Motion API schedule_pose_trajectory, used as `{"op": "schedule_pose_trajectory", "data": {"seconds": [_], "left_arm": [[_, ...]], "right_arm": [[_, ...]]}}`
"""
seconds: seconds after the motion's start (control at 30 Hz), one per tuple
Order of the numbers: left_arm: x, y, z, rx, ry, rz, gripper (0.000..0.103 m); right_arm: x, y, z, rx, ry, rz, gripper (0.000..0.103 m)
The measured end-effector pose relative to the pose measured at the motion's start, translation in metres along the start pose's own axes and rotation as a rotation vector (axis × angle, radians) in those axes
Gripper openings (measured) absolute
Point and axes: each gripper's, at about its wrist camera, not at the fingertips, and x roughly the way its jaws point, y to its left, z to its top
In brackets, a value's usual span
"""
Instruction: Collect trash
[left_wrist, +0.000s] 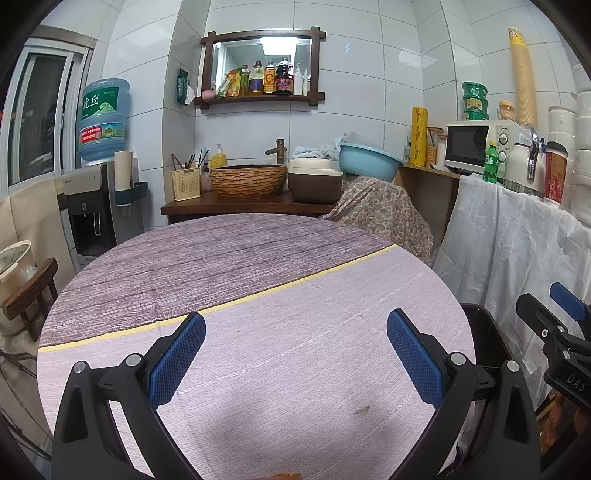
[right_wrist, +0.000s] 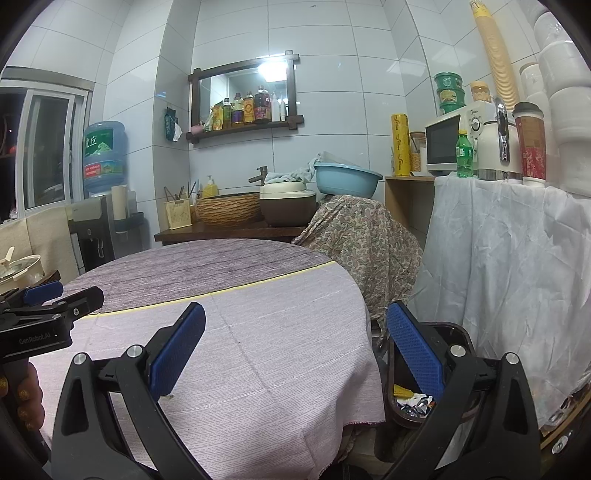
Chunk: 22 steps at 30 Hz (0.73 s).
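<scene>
Closest in, the left gripper (left_wrist: 295, 354) has its blue-padded fingers spread wide with nothing between them, hovering over the round table (left_wrist: 229, 295) covered in a pale lilac woven cloth. There's a tiny brownish scrap (left_wrist: 361, 410) sitting on the cloth just ahead of its right finger, and a sliver of something orange at the very bottom edge, too cut off to tell what it is.

The right gripper (right_wrist: 295, 354) is also gaping wide and holding nothing, hanging over the table's right edge. Just past the edge, low down beside the table, is the dark round trash bin (right_wrist: 454, 330), and inside it you can see crumpled silvery wrappers and a yellow bit (right_wrist: 410, 400).

Further along the table, a thin yellow stripe (left_wrist: 258, 295) splits the pale cloth from a darker purple-grey half.

Behind the table there's a paisley-patterned cloth draped over something (left_wrist: 384, 210) with a light blue plastic basin (left_wrist: 369, 160) on top, and a woven basket-style sink bowl (left_wrist: 250, 180) on a dark wooden counter. To the right, a white microwave (left_wrist: 476, 147) and a green plastic bottle (left_wrist: 491, 162).
</scene>
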Motion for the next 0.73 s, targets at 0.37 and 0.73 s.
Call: {"op": "schedule_pose_trajectory", "data": {"seconds": [0.37,0.73], "left_arm": [[-0.0005,0.0025,-0.0003,-0.005,-0.003,-0.004,0.098],[-0.0001,0.0039,0.0014,-0.004,0.003,0.002,0.098]], "right_arm": [[-0.0003,0.0008,-0.0005,0.0,0.002,0.002,0.097],[-0.0004,0.0007,0.0007,0.002,0.001,0.001,0.097]]}}
